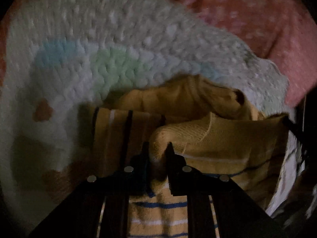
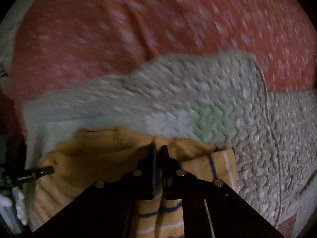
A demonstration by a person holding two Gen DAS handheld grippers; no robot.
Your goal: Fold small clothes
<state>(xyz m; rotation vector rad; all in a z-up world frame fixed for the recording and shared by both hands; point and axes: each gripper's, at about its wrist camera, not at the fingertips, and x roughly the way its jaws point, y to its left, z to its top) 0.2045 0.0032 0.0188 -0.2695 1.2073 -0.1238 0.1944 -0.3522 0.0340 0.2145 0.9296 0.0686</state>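
The left gripper's (image 1: 157, 148) fingers (image 1: 145, 158) are nearly closed, pinching a thick bunched fold of the yellow garment (image 1: 218, 138) between their tips. The right gripper's (image 2: 158, 148) fingers (image 2: 153, 158) are pressed almost together on a thin edge of the same garment (image 2: 99, 168), cloth showing in the narrow gap and trailing back beneath them.

The garment is mustard yellow with blue and white stripes. It lies crumpled on a pale fluffy blanket (image 1: 118, 29), partly doubled over on itself: in the left wrist view a striped panel stands folded at the left, with a ribbed plain-yellow part humped up at the right. In the right wrist view the plain yellow part spreads to the left of the fingers and a striped corner lies just to their right.

The blanket (image 2: 198, 89) has soft blue and green patches and rests on a red sheet (image 2: 138, 19) dotted with white. Both views are dim and blurred. At the far left of the right wrist view the tip of the left gripper (image 2: 44, 170) touches the garment's edge.
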